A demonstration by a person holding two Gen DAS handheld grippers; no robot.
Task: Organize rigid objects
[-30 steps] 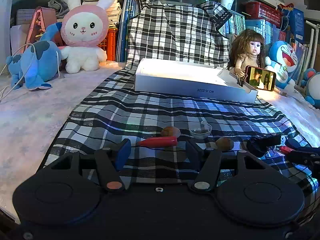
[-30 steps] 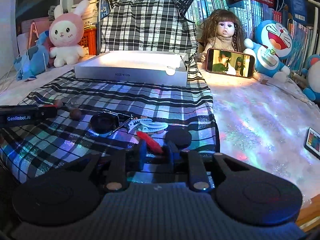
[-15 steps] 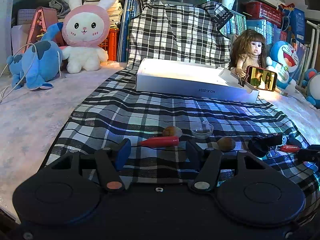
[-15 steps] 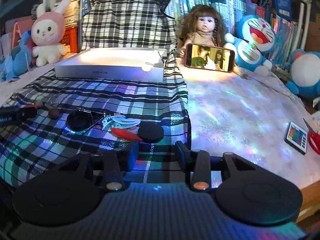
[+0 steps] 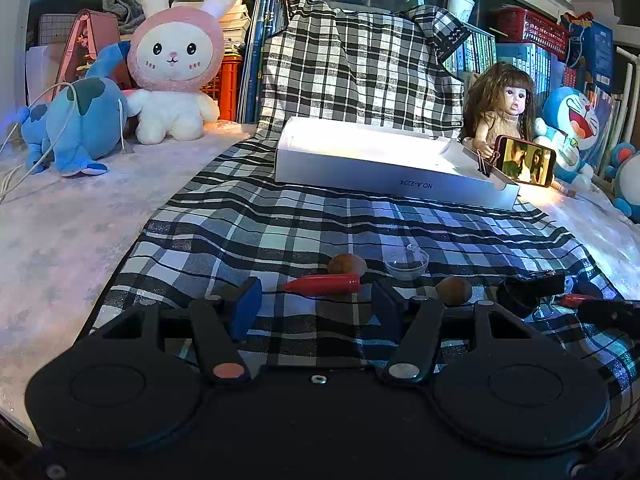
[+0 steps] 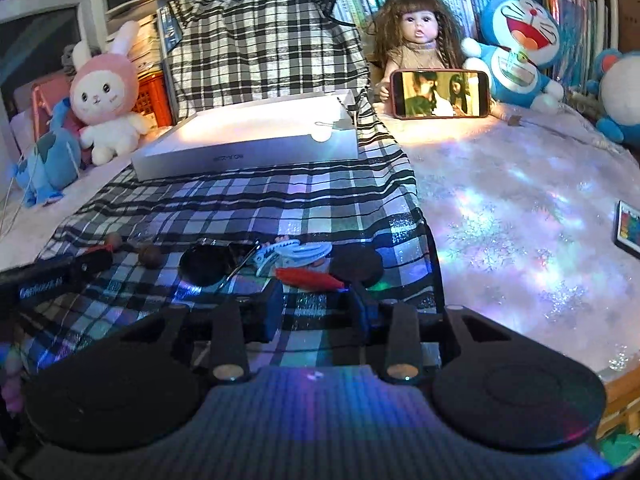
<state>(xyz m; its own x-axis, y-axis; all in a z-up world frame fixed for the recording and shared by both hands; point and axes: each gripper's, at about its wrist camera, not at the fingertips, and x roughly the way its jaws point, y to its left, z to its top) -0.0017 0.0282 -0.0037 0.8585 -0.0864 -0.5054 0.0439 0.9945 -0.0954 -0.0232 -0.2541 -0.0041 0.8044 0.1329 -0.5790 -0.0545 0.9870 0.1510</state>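
My left gripper (image 5: 316,306) hovers open low over the plaid cloth (image 5: 280,220). A red carrot-shaped piece (image 5: 324,283) lies just past its fingertips. Behind that are two brown nuts (image 5: 346,264) (image 5: 454,290) and a small clear cup (image 5: 406,266). My right gripper (image 6: 316,306) is open and its jaws are closing with nothing between them. A second red piece (image 6: 310,278) lies on the cloth right ahead of its tips, beside a black disc (image 6: 356,266) and a white-blue hair clip (image 6: 292,252). A shallow white box (image 6: 248,140) stands farther back.
A black round object (image 6: 204,264) lies left of the clip. My left gripper's body (image 6: 56,276) reaches in from the left. Plush toys (image 5: 172,68), a doll (image 6: 416,28) holding a phone (image 6: 440,94) and books line the back. A small remote (image 6: 628,230) lies at the right.
The second red piece sat between the right fingers a second ago and now lies on the cloth ahead of them. The right jaws widened, then narrowed, and the gripper rolled. The left gripper stayed still.
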